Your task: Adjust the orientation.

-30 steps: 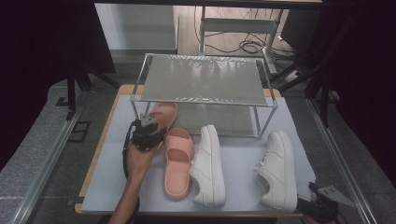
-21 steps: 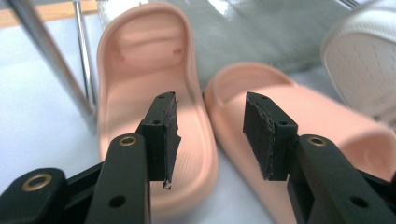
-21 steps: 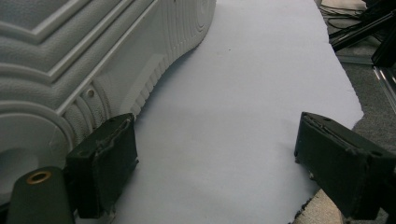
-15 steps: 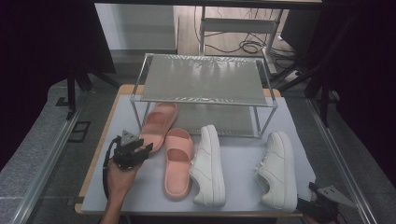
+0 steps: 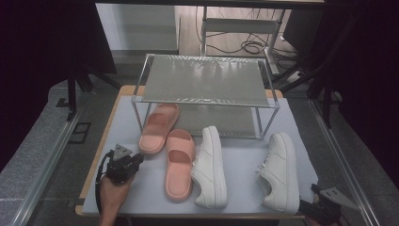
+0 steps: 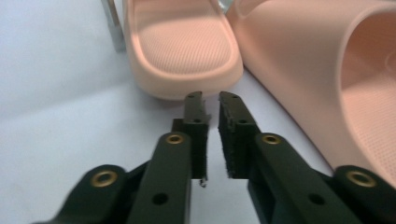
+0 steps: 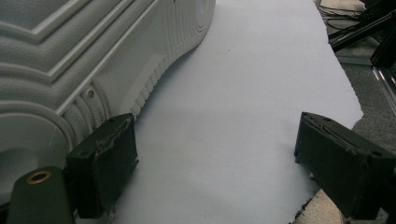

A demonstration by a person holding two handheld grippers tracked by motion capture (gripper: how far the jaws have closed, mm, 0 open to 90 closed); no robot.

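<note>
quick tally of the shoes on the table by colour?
Pink slides: 2, one with its toe under the rack, one in front of it
White sneakers: 2, one beside the slides, one farther right
Total: 4

- Rack (image 5: pixel 202 84) stood at the counter's (image 5: pixel 141 197) far side.
- One slide (image 5: pixel 159 128) lay half under it; second slide (image 5: pixel 179 164) just right, touching.
- Sneaker (image 5: pixel 210 167) beside that; another sneaker (image 5: pixel 280 170) well apart, right.
- Left tongs (image 5: pixel 134 160) sat left of the slides.
</note>
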